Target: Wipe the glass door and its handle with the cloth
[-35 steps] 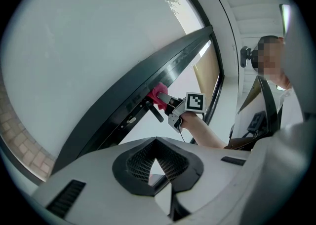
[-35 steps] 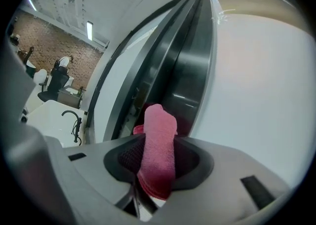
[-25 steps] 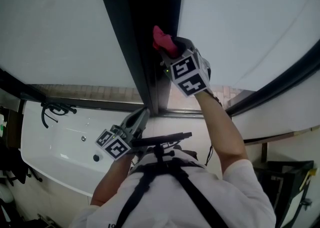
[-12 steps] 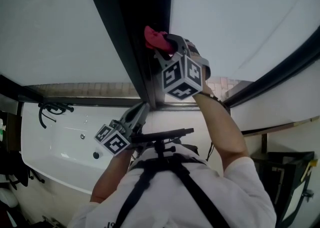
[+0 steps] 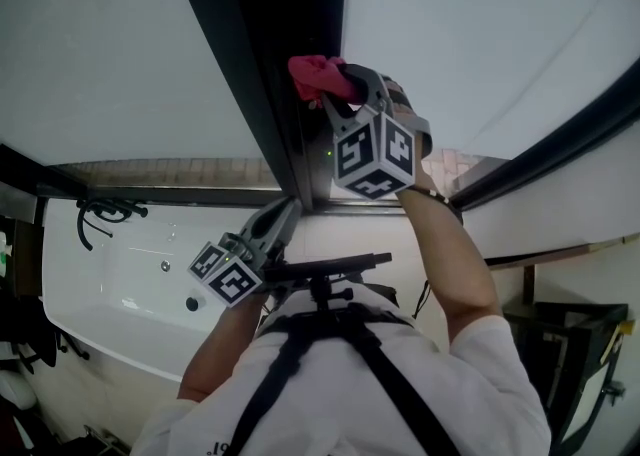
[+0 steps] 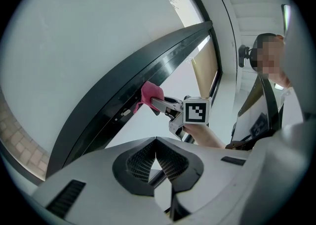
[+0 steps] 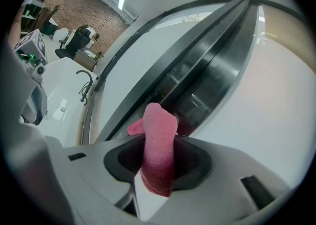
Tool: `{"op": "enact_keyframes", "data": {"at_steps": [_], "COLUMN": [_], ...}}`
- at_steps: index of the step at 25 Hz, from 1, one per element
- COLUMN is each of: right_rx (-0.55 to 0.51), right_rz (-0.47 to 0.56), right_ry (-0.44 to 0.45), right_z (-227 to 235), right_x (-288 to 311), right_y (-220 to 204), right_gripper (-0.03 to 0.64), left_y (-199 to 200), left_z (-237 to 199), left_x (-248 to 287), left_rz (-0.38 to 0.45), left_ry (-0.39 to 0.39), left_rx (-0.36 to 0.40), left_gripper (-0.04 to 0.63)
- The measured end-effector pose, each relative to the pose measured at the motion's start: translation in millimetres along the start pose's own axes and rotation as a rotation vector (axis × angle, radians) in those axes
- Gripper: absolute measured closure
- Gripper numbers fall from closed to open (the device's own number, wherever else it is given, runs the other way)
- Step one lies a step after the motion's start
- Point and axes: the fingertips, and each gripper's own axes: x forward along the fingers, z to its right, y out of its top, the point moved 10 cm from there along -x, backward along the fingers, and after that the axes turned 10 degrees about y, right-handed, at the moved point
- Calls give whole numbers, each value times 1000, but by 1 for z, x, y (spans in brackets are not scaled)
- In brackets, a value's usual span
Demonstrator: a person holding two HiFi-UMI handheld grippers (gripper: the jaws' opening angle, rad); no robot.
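Now the right claw (image 5: 338, 82) has rolled a bit, rubbing the pink cloth (image 5: 315, 74) against the dark frame (image 5: 265, 74) of the glass door (image 5: 500, 34). It squeezes the cloth tight, with the arm reaching up. So wiping goes on. The left claw (image 5: 283, 219) waits low, pressed closed with nothing in it.

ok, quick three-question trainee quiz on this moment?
1. True or false: the left gripper has its jaws shut with nothing between them.
2. What does the right gripper hold? A) a pink fabric cloth B) a white sponge C) a spray bottle
3. Fill in: the cloth's tip lies at the door's dark ____, not on the pale glass pane.
Key: 1 true; 2 A; 3 frame.
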Motion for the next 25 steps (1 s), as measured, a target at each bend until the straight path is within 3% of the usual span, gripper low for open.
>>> {"op": "enact_keyframes", "data": {"at_steps": [12,16,25], "right_rx": [32,-5,-1], "right_rz": [51,44,30], "right_ry": [9,27,18], "right_z": [8,5,4], "right_x": [-4,4,2], "right_y": [12,19,3], "right_gripper": [480,479,479], "left_y": [-1,-2,1], "left_z": [2,3,1], "left_x": [1,1,-5], "left_rz": [3,6,28], "left_ry": [7,9,39], "left_rx": [-4,-5,8], "left_gripper": [593,593,593]}}
